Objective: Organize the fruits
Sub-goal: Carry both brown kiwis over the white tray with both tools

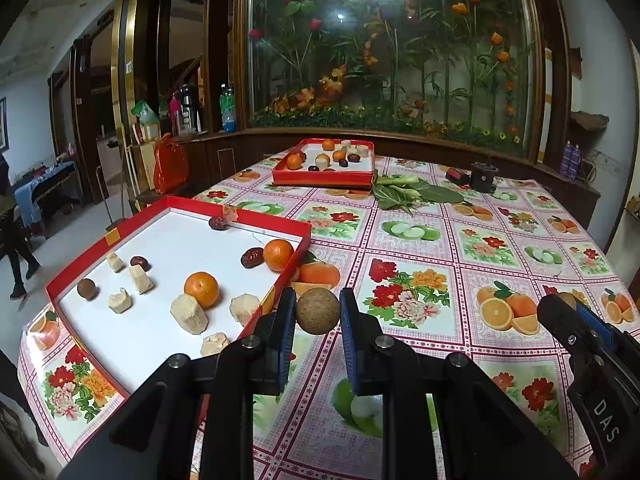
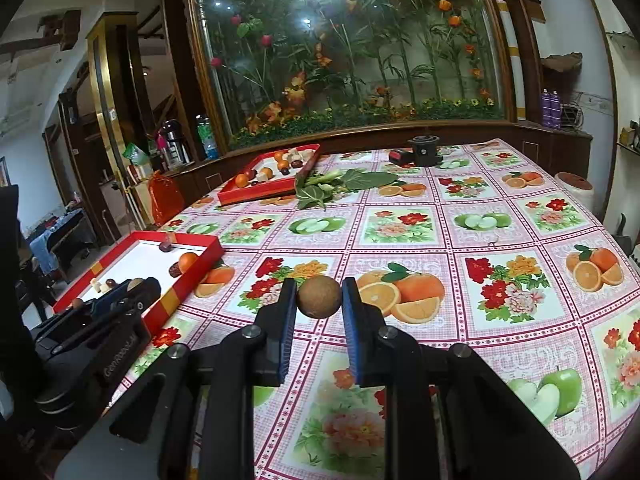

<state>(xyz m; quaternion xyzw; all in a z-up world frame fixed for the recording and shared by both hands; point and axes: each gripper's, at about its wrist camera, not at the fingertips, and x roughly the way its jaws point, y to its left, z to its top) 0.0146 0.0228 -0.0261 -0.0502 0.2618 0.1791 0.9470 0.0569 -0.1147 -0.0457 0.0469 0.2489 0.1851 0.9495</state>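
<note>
Nearby, each tool pinches a rough, matte brown ball of fruit between blue ribbed pads: left tool (image 1: 318,312) grips one longan (image 1: 318,311), right tool (image 2: 319,297) another longan (image 2: 319,296), over the glossy floral tabletop (image 2: 400,264). At ten o'clock, a red box lid (image 1: 298,229) holds smooth oranges (image 1: 201,289) and wrinkled dates (image 1: 252,258).

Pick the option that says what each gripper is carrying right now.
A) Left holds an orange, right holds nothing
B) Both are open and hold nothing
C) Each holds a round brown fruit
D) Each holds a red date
C: the left gripper clamps a round brown fruit, and the right gripper clamps another round brown fruit, both above the tablecloth.
</note>
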